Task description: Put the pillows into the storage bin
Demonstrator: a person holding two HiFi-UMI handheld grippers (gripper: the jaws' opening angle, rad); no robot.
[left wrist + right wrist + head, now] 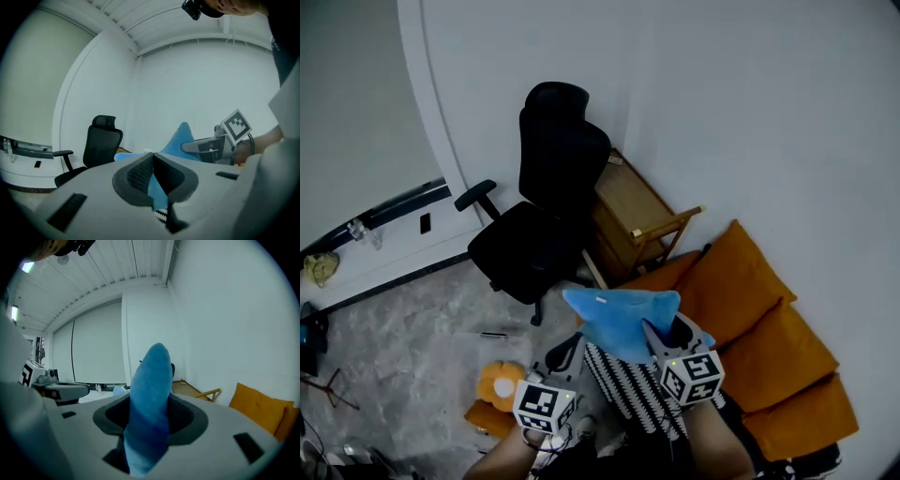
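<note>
A blue plush pillow (622, 322) hangs in the air in front of me, between both grippers. My right gripper (662, 330) is shut on its right side; in the right gripper view the blue pillow (151, 399) fills the gap between the jaws. My left gripper (571, 349) comes up from the lower left, and its jaws are shut, pinching a thin strip of the blue pillow (158, 187). A black-and-white striped pillow (630, 390) lies just beneath. An orange flower-shaped pillow (500, 382) lies on the floor to the left.
A black office chair (546, 211) stands ahead on the marble floor. A wooden side table (634, 221) sits by the wall beside it. Orange sofa cushions (748, 298) run along the right. Cables and clutter lie at the far left.
</note>
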